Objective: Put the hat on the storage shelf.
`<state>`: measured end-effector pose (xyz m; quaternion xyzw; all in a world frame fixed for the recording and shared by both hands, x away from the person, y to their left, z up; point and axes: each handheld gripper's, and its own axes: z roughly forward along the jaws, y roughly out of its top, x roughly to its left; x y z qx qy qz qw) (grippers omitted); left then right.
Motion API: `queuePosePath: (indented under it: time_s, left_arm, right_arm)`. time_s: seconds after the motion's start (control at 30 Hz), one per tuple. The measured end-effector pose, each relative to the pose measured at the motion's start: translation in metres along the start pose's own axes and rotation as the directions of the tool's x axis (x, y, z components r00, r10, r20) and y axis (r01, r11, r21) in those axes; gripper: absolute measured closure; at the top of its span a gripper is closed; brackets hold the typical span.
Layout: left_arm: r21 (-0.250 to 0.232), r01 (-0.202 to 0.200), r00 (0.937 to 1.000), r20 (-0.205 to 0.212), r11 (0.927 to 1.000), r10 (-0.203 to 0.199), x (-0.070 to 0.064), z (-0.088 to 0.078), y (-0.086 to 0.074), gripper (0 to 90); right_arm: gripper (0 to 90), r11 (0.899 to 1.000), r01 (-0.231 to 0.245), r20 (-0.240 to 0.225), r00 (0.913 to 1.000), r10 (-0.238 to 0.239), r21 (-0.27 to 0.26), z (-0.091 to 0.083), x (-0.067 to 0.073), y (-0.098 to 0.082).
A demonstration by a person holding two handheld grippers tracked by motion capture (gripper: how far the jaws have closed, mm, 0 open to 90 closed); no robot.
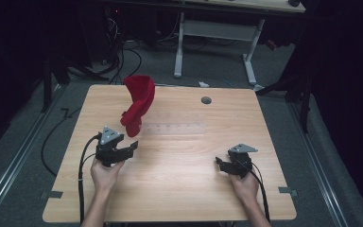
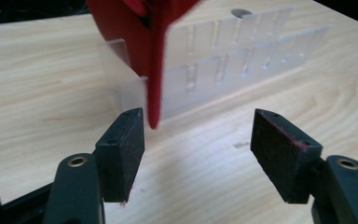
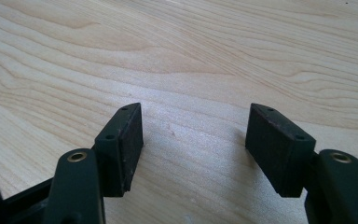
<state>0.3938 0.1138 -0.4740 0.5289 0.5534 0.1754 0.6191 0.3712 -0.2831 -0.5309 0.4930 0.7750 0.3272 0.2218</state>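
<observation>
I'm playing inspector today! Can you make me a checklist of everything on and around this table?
Surface: wooden table, grey round cap near the far edge.
Job's things: red cloth draped at the left end of a clear slotted rack.
Clutter: nothing seen.
Tongs: left tongs open, just short of the cloth; right tongs open over bare wood.
Cables: black cable trails off the left tongs.
Surroundings: white-legged desk behind, dark room.

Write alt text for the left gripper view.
A red cloth hangs down over a clear plastic slotted rack on a light wooden table, its lower tip just above the left gripper's near jaw. The gripper's two black jaws stand wide apart, holding nothing.
</observation>
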Motion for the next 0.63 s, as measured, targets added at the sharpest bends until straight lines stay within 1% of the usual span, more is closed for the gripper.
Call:
queuePosePath:
  time_s: [0.03,0.07,0.13,0.17,0.2,0.23,0.3,0.4,0.43,0.47,0.5,0.53,0.63]
  left_arm:
    - [0.02,-0.003,1.0,0.006,0.9998,0.003,-0.002,-0.001,-0.007,35.3]
    - [0.02,-0.003,1.0,0.006,0.9998,0.003,-0.002,-0.001,-0.007,35.1]
    - [0.044,-0.009,0.9999,0.013,0.999,0.008,-0.003,-0.002,-0.016,35.1]
    - [0.074,-0.012,0.9999,0.01,0.9971,0.012,-0.003,0.0,-0.027,35.2]
    - [0.074,-0.012,0.9999,0.01,0.9971,0.012,-0.003,0.0,-0.027,35.1]
    - [0.092,-0.018,0.9998,0.006,0.9956,0.018,-0.002,0.001,-0.032,35.1]
    - [0.119,-0.047,0.9985,-0.02,0.9918,0.05,0.0,0.006,-0.044,35.5]
    - [0.162,-0.077,0.9948,-0.054,0.9838,0.086,0.004,0.014,-0.06,35.5]
    - [0.195,-0.102,0.9892,-0.085,0.9755,0.12,0.008,0.019,-0.07,35.5]
    - [0.195,-0.102,0.9892,-0.085,0.9755,0.12,0.008,0.019,-0.07,35.1]
    - [0.164,-0.089,0.9915,-0.08,0.9825,0.103,0.01,0.019,-0.074,32.7]
    - [0.153,-0.089,0.9915,-0.08,0.9842,0.103,0.009,0.019,-0.075,33.7]
    - [0.146,-0.088,0.9915,-0.083,0.9853,0.101,0.009,0.019,-0.076,33.8]
  right_arm:
    - [36.8,1.0,0.0,0.0,1.0,0.0,0.0,0.0,0.0,0.0]
    - [36.8,1.0,0.0,0.0,1.0,0.0,0.0,0.0,0.0,0.0]
    - [36.8,1.0,0.0,0.0,1.0,0.0,0.0,0.0,0.0,0.0]
    - [36.8,1.0,0.001,0.0,1.0,-0.001,0.0,0.0,0.0,0.0]
    - [36.8,1.0,0.001,0.0,1.0,-0.001,0.0,0.0,0.0,0.0]
    - [36.8,1.0,0.001,0.0,1.0,-0.001,0.0,0.0,0.0,0.0]
    - [36.8,1.0,0.0,0.0,1.0,0.0,0.0,0.0,0.0,0.0]
    - [36.8,1.0,0.0,0.0,1.0,0.0,0.0,0.0,0.0,0.0]
    - [36.8,1.0,0.0,0.0,1.0,0.0,0.0,0.0,0.0,0.0]
    - [36.8,1.0,0.0,0.0,1.0,0.0,0.0,0.0,0.0,0.0]
    - [36.8,1.0,0.0,0.0,1.0,0.0,0.0,0.0,0.0,0.0]
    - [36.7,1.0,0.001,0.0,1.0,-0.001,0.0,0.0,0.0,0.0]
    - [36.7,1.0,0.001,0.0,1.0,-0.001,0.0,0.0,0.0,0.0]
